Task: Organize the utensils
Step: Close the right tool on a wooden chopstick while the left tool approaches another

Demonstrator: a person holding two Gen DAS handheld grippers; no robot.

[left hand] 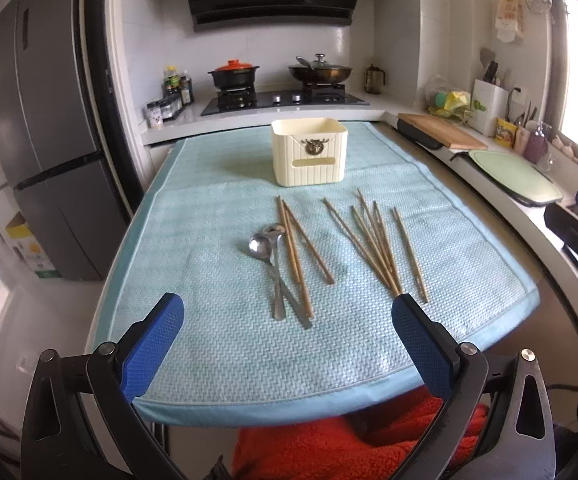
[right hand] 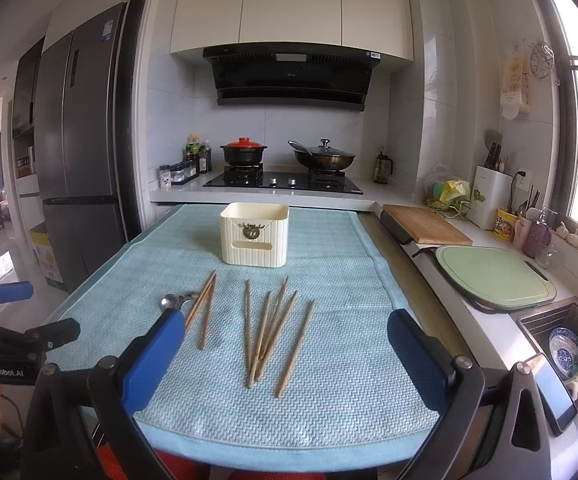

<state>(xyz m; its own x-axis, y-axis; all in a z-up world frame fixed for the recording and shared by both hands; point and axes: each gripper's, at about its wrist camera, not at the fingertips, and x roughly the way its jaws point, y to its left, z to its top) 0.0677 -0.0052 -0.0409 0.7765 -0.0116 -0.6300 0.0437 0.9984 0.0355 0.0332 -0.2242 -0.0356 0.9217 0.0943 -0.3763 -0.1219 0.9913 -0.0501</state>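
Observation:
On a light blue towel (left hand: 209, 208) lie two metal spoons (left hand: 267, 246), a small bundle of wooden chopsticks (left hand: 295, 248) beside them, and several more chopsticks (left hand: 377, 244) fanned out to the right. A cream ribbed utensil box (left hand: 309, 152) stands at the far middle of the towel. My left gripper (left hand: 287, 312) hovers open above the near edge, nothing between its blue fingers. In the right wrist view the same box (right hand: 255, 234), the fanned chopsticks (right hand: 273, 332) and a spoon bowl (right hand: 171, 302) show. My right gripper (right hand: 285, 334) is open and empty above the near towel edge.
Behind the towel is a stove (left hand: 285, 98) with a pot and a wok. A wooden board (right hand: 425, 224) and a green cutting board (right hand: 493, 276) lie on the right counter, beside a sink (right hand: 569, 340) holding a dish. A fridge (left hand: 49, 120) stands left. Orange fabric (left hand: 329, 448) shows below.

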